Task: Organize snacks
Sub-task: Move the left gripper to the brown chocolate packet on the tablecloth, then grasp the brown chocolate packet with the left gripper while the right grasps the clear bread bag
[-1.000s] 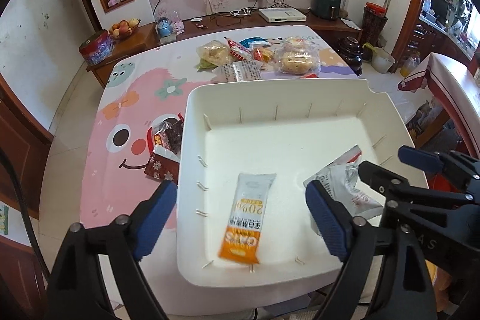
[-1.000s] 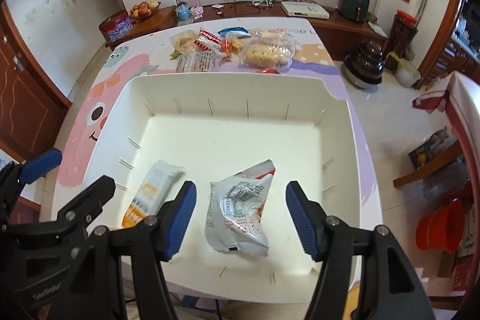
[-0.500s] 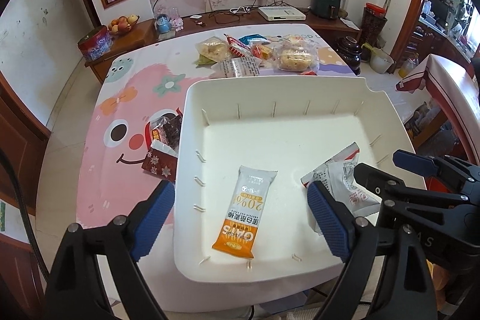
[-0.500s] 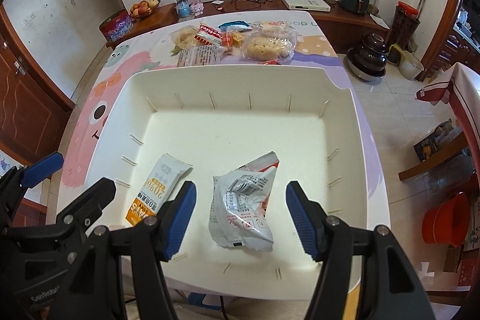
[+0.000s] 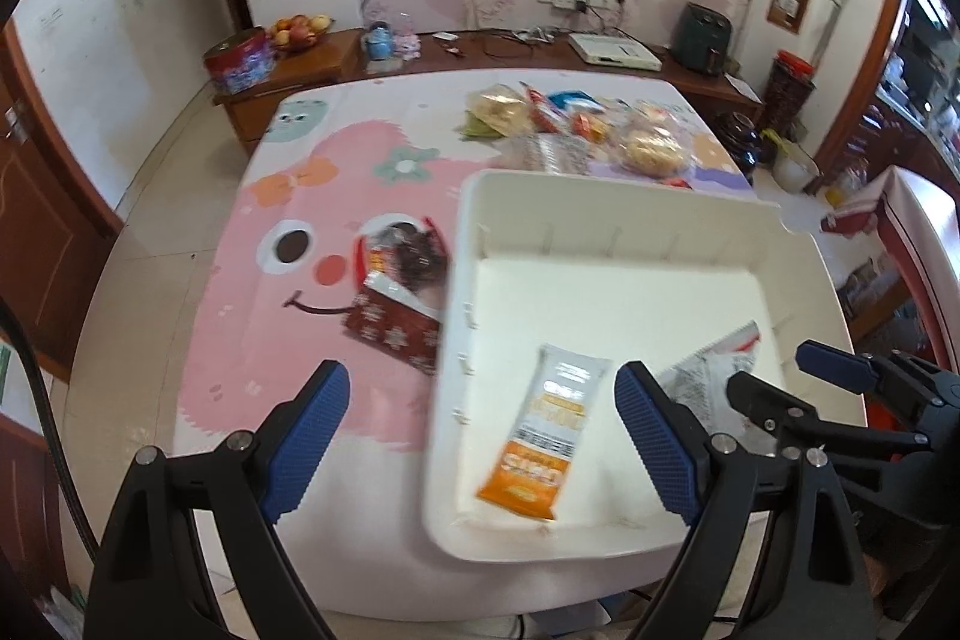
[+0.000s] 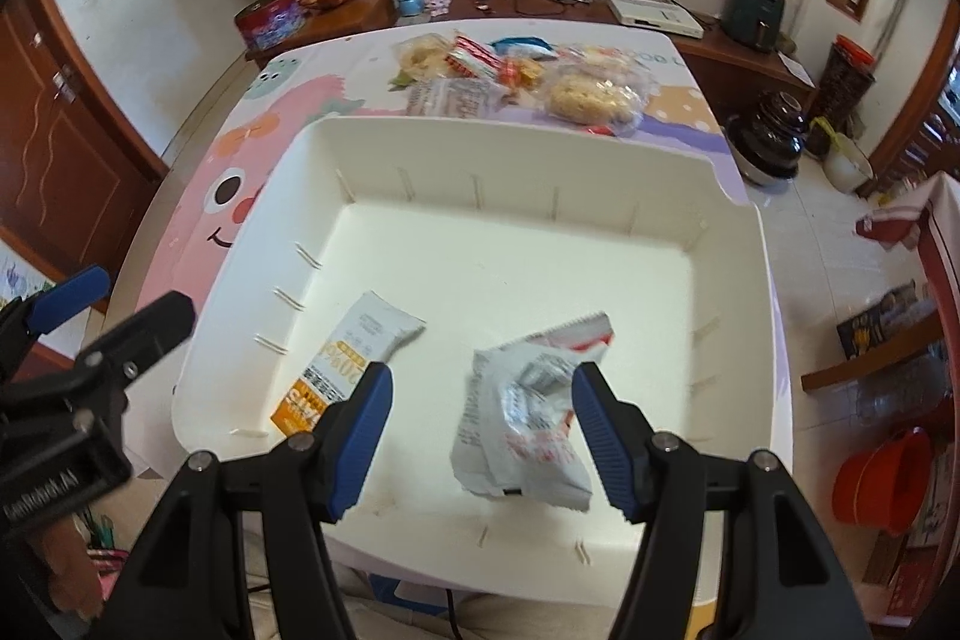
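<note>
White-orange snack bar (image 5: 549, 433) flat in white bin (image 5: 624, 196).

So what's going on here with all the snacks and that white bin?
A person holding tongs in each hand is sorting snacks into a white bin on a cartoon tablecloth. Two packets already lie inside: an orange-and-white bar and a crinkled silver-and-red pouch. The left tongs and right tongs are both open, holding nothing. More snacks wait: dark red packets just left of the bin, and a pile at the table's far end.
</note>
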### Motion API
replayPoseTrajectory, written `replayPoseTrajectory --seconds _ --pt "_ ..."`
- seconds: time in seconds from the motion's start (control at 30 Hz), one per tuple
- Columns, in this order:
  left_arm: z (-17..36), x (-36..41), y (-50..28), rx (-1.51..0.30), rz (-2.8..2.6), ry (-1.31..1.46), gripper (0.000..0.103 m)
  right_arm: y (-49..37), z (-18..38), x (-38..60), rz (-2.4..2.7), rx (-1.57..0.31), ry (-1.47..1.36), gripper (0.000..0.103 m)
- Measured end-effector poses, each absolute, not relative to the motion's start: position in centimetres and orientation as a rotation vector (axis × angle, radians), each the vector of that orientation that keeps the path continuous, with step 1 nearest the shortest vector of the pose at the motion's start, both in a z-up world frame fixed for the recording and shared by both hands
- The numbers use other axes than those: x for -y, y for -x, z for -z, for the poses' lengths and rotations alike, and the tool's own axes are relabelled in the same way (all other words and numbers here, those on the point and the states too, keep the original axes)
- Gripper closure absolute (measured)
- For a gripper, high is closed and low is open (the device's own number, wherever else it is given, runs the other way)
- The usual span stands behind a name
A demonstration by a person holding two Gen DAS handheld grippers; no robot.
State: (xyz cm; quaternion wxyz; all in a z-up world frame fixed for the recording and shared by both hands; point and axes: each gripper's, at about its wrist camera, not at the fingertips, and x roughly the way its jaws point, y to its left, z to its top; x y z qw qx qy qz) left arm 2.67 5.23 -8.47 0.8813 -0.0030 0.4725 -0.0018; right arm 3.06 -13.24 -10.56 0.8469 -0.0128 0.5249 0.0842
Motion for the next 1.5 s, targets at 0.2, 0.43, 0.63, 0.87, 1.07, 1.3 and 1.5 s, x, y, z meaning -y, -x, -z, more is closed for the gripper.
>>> replayPoseTrajectory --seconds 0.2,0.43,0.63,0.87,1.07,1.3,1.5 --pt "6.7 -10.0 -4.1 -0.903 -0.121 -0.009 0.013 -5.6 8.4 11.7 -0.253 -1.098 0.011 0.040" --pt "7.5 -14.7 -8.5 -0.930 -0.158 -0.055 0.010 -12.1 5.4 10.9 -0.285 -1.089 -0.014 0.040" --pt "11.5 -16.7 -12.2 -1.043 -0.119 -0.040 0.010 -19.5 6.3 10.6 -0.268 -1.137 -0.056 0.037" --pt "18.7 -18.7 -14.8 -1.223 -0.063 0.190 0.010 -25.9 10.8 9.0 -0.274 -1.233 -0.090 0.037" --pt "22.6 -17.8 -16.0 -1.286 -0.068 0.324 0.011 -29.0 14.6 8.1 -0.257 -1.299 -0.105 0.037" --pt "24.4 -16.5 -16.5 -1.312 -0.129 0.381 0.016 -31.4 18.0 7.3 -0.226 -1.375 -0.087 0.037" --pt "24.8 -15.2 -16.3 -1.333 -0.176 0.217 0.016 -31.6 19.1 6.1 -0.204 -1.386 -0.010 0.032"
